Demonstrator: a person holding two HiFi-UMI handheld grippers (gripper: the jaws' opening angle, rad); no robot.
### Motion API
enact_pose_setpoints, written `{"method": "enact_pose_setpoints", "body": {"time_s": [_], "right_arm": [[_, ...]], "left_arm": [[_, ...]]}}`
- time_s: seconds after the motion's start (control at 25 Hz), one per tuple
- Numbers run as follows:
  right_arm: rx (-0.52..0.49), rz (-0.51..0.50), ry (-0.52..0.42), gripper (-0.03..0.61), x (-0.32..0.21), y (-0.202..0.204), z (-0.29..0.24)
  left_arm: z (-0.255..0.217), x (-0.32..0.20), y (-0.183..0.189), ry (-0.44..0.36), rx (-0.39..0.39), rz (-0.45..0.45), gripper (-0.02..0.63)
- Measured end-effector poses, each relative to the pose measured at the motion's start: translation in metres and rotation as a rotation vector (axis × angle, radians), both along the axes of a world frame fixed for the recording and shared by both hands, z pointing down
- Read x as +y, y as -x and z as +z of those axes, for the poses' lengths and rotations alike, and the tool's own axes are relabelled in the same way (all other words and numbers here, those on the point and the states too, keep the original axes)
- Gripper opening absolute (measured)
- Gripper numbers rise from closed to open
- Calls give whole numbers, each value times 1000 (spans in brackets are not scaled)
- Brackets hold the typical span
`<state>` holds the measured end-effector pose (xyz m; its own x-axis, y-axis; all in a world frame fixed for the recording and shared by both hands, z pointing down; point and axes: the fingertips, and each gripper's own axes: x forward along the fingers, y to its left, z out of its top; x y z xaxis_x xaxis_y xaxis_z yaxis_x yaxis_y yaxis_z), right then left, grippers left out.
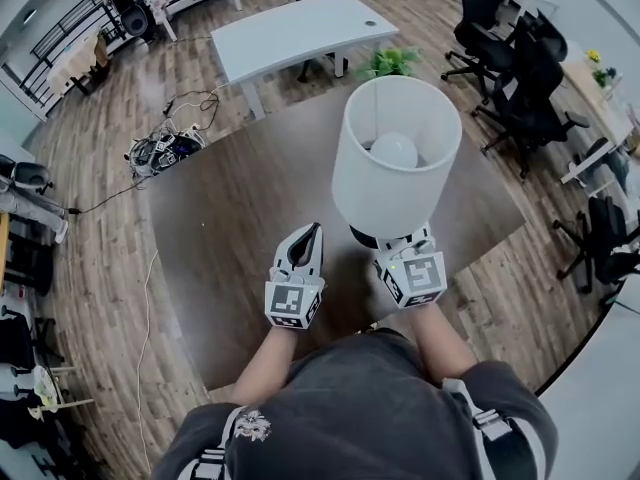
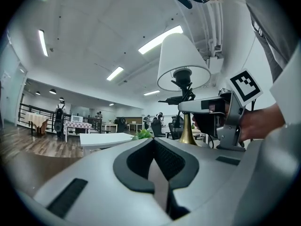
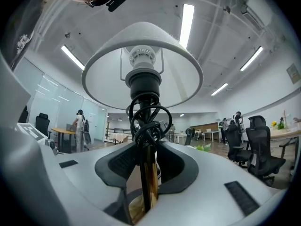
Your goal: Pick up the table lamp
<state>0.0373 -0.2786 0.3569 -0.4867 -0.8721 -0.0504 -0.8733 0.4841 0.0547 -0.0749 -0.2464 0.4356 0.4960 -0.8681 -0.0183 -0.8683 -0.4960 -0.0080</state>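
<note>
The table lamp has a white shade [image 1: 396, 158] with a bulb inside, a brass stem [image 3: 148, 182] and a black cord coiled [image 3: 148, 126] under the socket. My right gripper [image 3: 146, 173] is shut on the stem and holds the lamp upright above the dark brown table [image 1: 230, 228]. In the head view the shade hides the tips of the right gripper [image 1: 400, 243]. My left gripper [image 1: 305, 238] hangs to the left of the lamp, shut, with nothing in it. From the left gripper [image 2: 157, 149] view the lamp [image 2: 182, 62] stands at upper right.
Beyond the table stand a white desk [image 1: 300, 33] and a green plant [image 1: 390, 61]. Black office chairs [image 1: 520, 78] crowd the right side. A tangle of cables and a power strip [image 1: 165, 148] lies on the wood floor at left.
</note>
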Motion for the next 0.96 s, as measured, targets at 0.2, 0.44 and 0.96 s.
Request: {"method": "enact_pose_setpoints", "body": {"time_s": [0.2,0.44,0.96], "right_arm": [[-14,9,-8,144,6,-3,-4],[-6,6,-22,144,10,-7,-4],[-18,3,-33,144,7,-13,-4]], "left_arm": [[-5,3,0,-6,3,6,5],[-7,4,-5,-14,0,16,5],[-10,-2,-11,-26,5,19,5]]}}
